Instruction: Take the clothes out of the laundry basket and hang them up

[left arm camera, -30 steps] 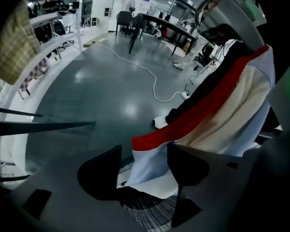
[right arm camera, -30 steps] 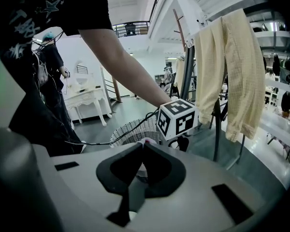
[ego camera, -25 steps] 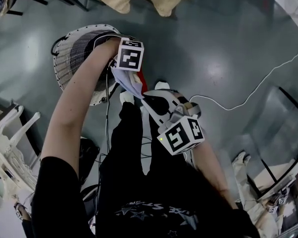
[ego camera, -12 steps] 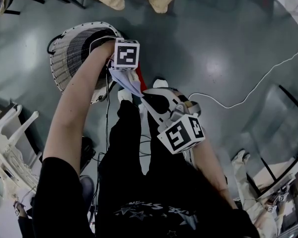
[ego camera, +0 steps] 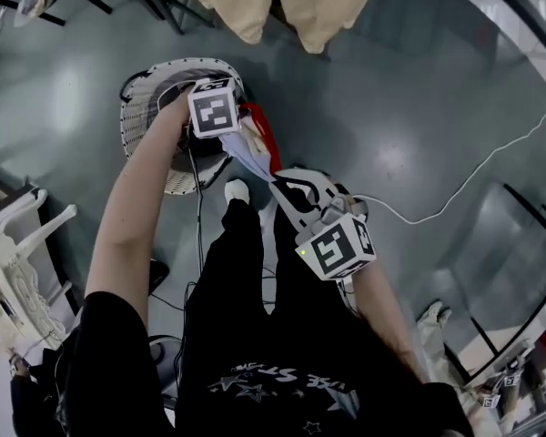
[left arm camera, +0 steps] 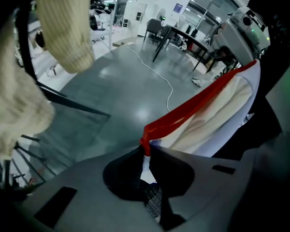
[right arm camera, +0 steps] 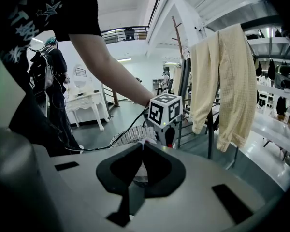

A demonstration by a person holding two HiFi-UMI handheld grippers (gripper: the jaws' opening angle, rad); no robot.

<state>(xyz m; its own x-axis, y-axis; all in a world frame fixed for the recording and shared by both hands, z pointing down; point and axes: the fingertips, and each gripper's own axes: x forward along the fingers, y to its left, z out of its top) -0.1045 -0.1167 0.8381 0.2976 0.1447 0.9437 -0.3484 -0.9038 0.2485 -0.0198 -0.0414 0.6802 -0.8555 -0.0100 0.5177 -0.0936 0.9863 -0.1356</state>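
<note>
A white garment with a red edge (ego camera: pixel 259 148) is stretched between my two grippers, above the person's legs. My left gripper (ego camera: pixel 232 130) is beside the white wicker laundry basket (ego camera: pixel 150 98) and is shut on the garment's red-trimmed end (left arm camera: pixel 157 127). The cloth runs from there up to the right gripper (left arm camera: pixel 241 30). My right gripper (ego camera: pixel 287 185) is shut on the other end, with white cloth (right arm camera: pixel 141 166) pinched between its jaws. In the right gripper view the left gripper's marker cube (right arm camera: pixel 165 111) sits just beyond the jaws, over the basket (right arm camera: pixel 130 135).
Cream garments (ego camera: pixel 300 3) hang on a dark rack (right arm camera: pixel 210 129) behind the basket. A white cable (ego camera: pixel 455 185) snakes over the grey floor at right. White chairs (ego camera: pixel 18 262) stand at left. Another person (right arm camera: pixel 48 71) stands by a white table (right arm camera: pixel 87 105).
My left gripper has risen from the basket's rim with the garment's red-edged end, and the cloth now stretches more tautly between the grippers. The right gripper has lifted slightly.
</note>
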